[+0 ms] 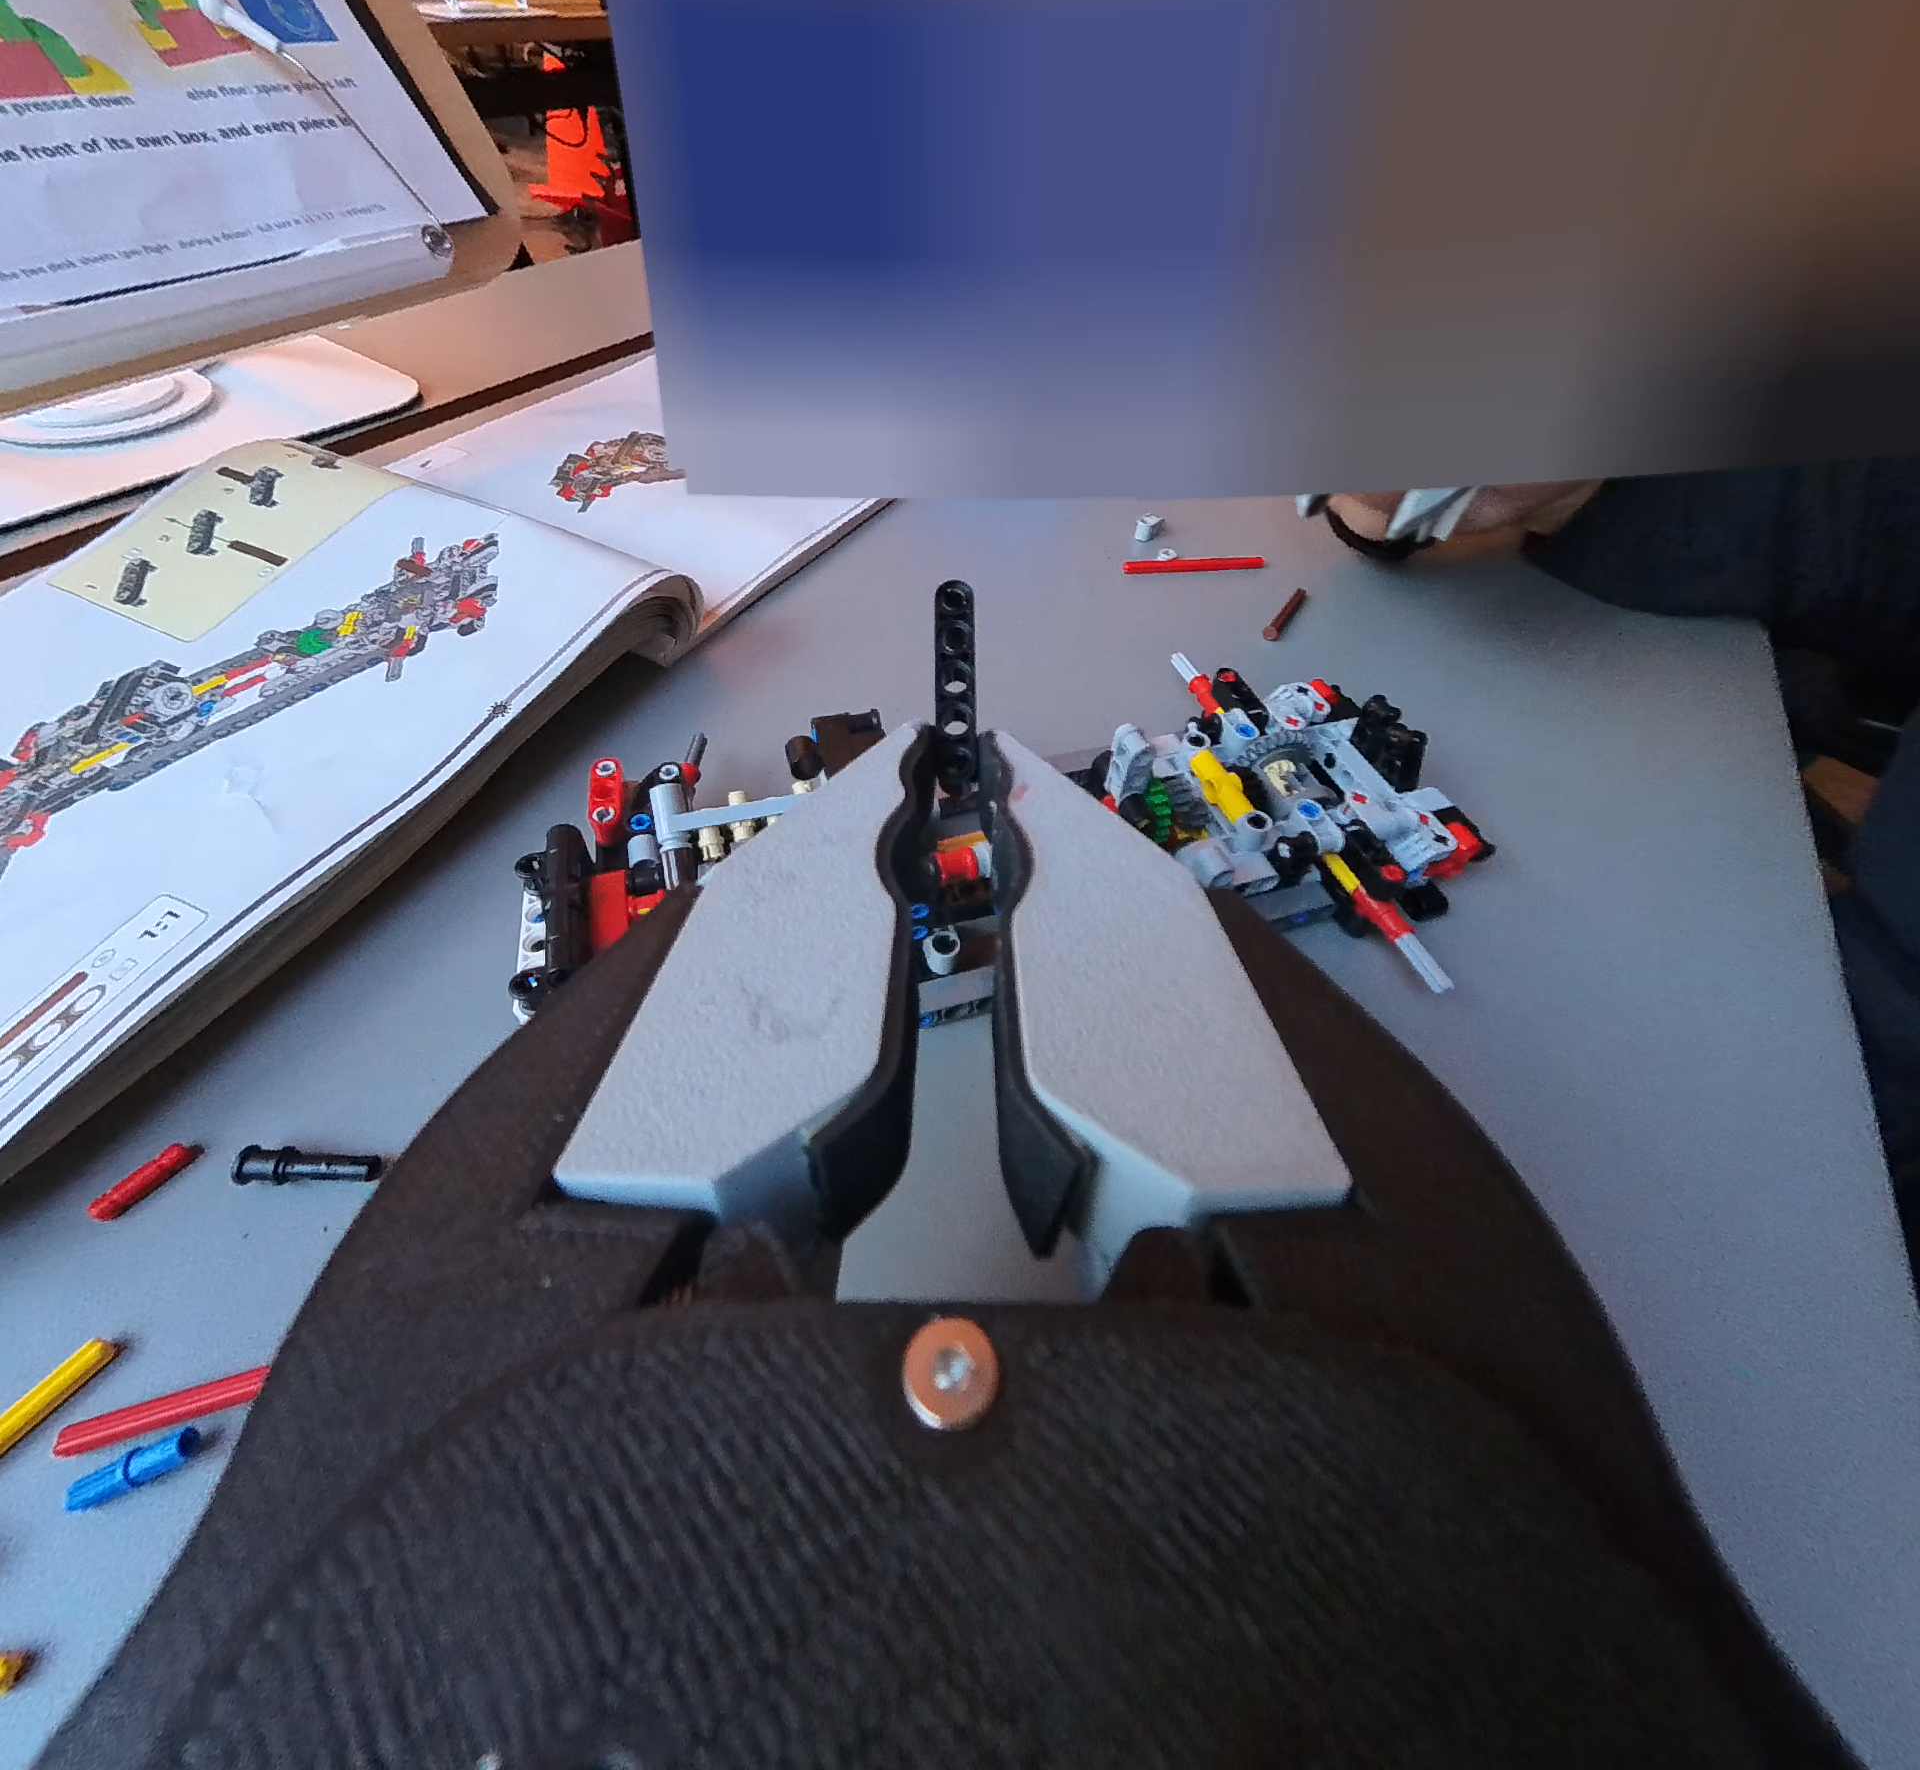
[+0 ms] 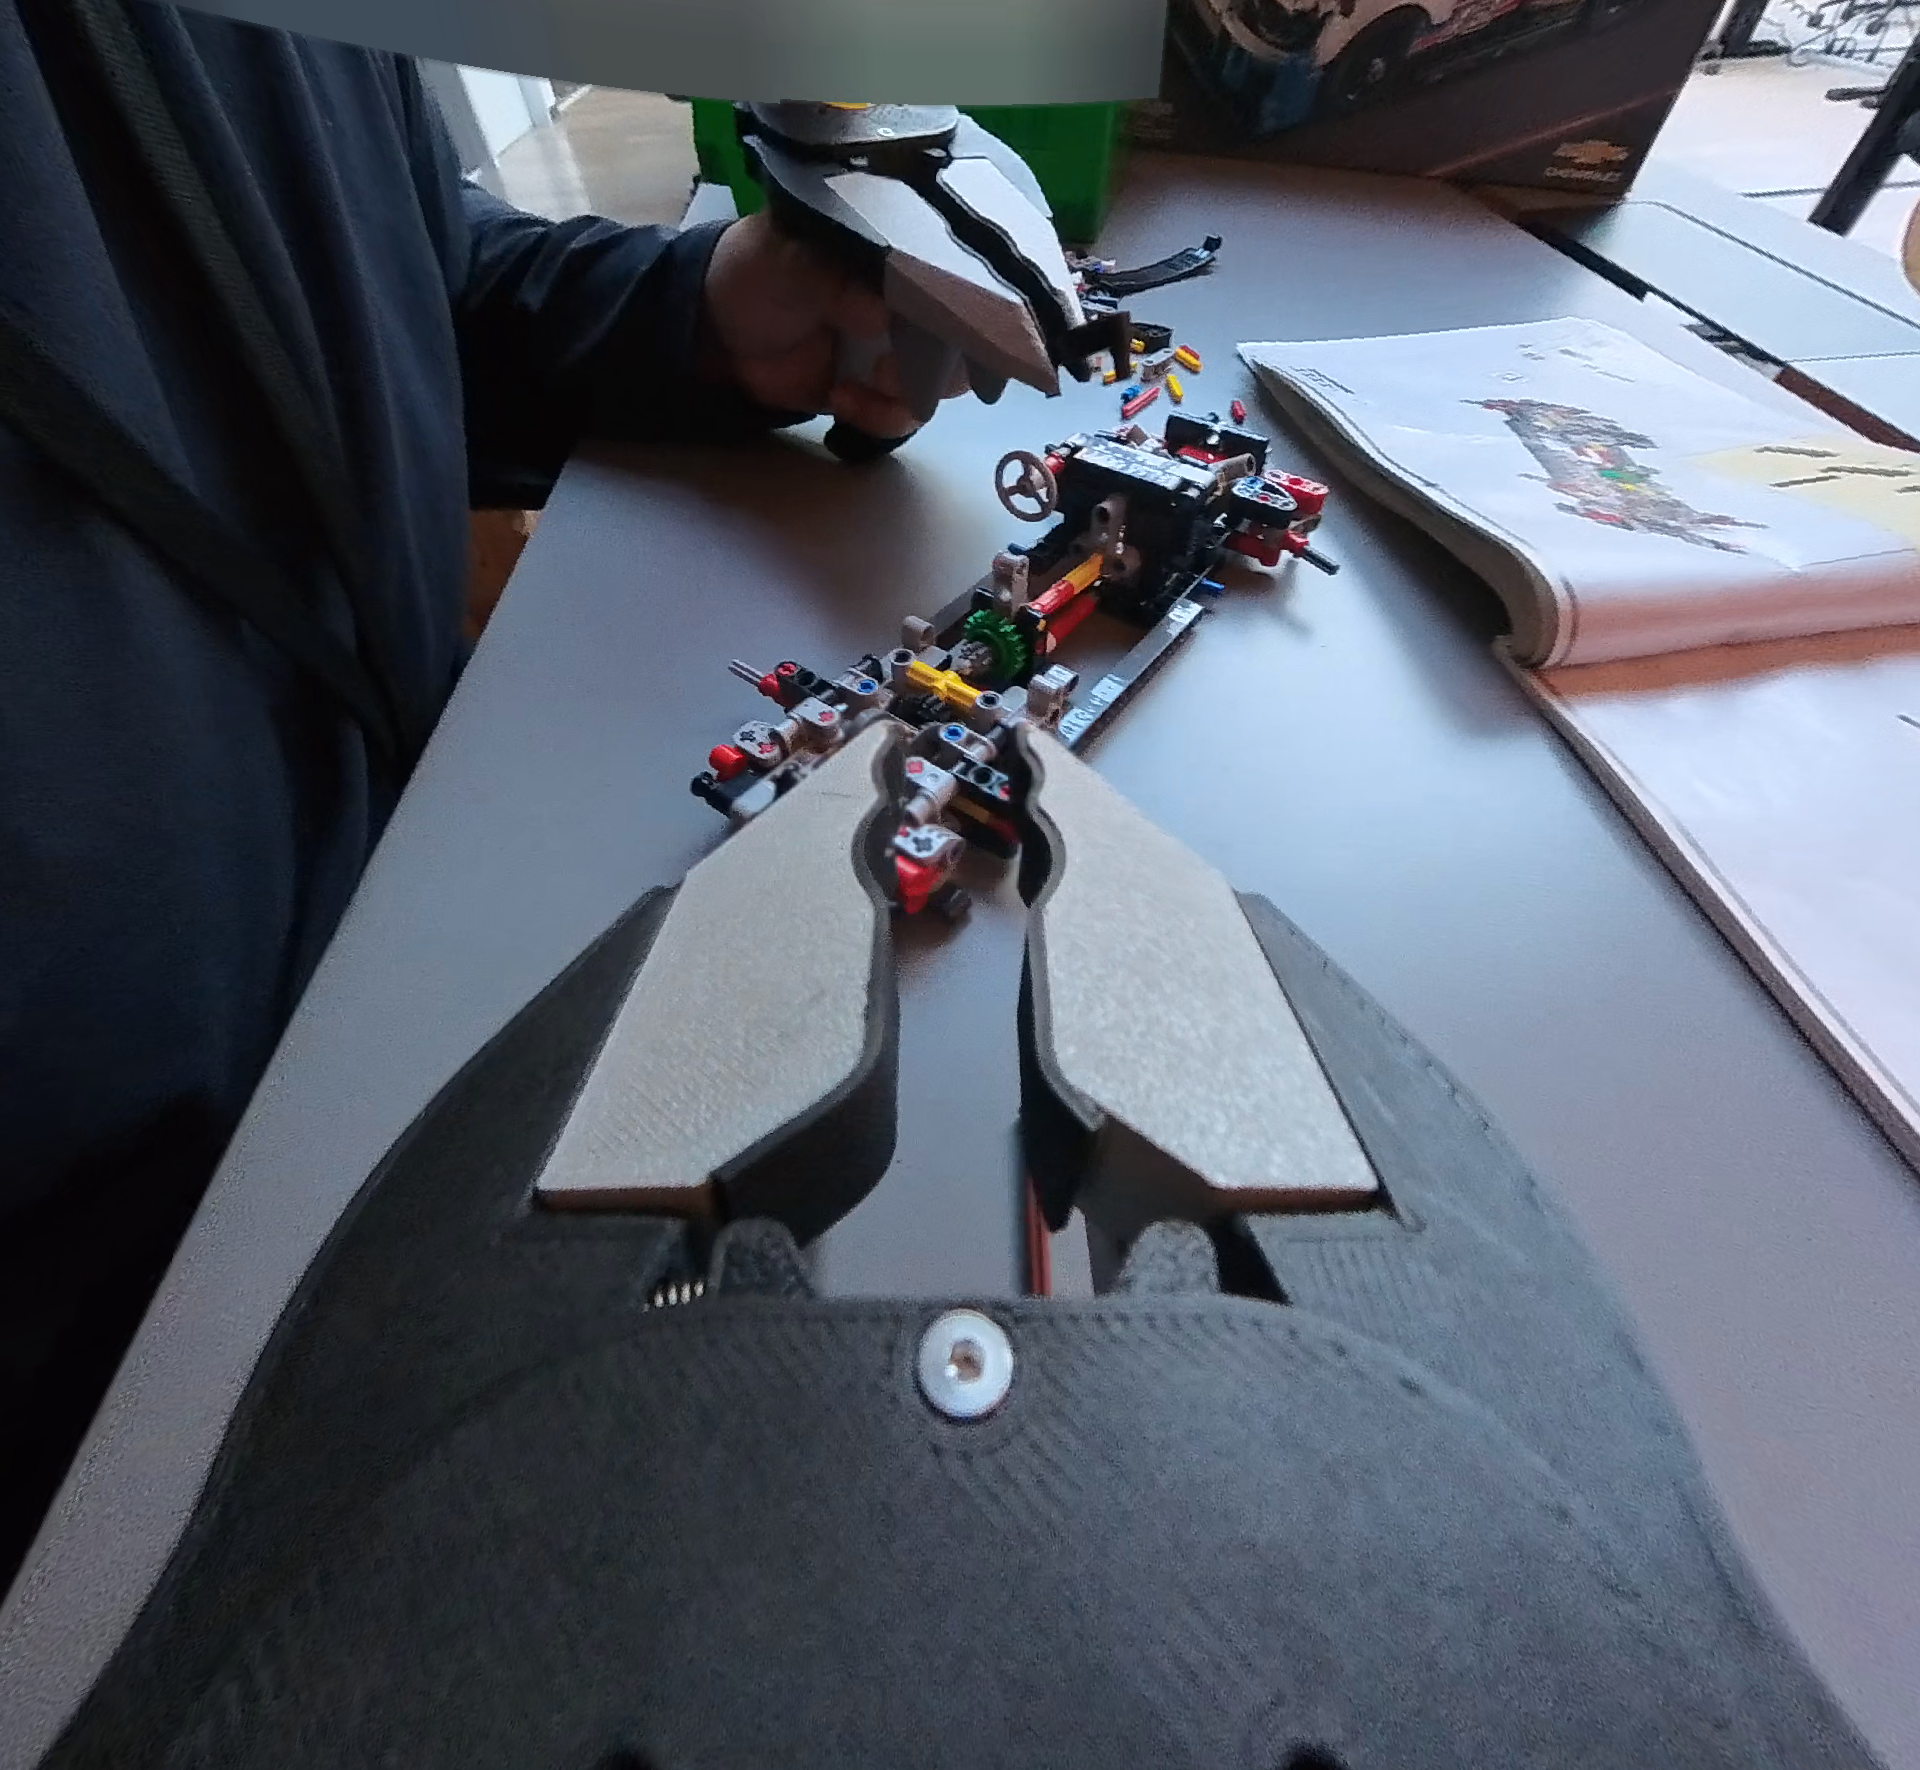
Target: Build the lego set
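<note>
- Grey tabletop (image 2: 1351,889) with an open manual (image 1: 312,681) on one side and a long brick-built chassis (image 2: 1132,515) lying flat in the middle.
- Right tool (image 2: 951,744) is down at the near end of the chassis, jaws narrow around the end parts. Can't tell if the pads actually press, so if it lifts or twists from here I'd guess that end could slip out or pop a joint.
- Left tool (image 1: 956,744) is up above the chassis, clamped on the bottom end of a black beam (image 1: 953,650) that stands up past the tips. With only the end held, any push could swing it sideways.
- Loose pins (image 1: 135,1471) and axles (image 1: 1193,564) lie around the tabletop, easy to knock off the edge.
</note>
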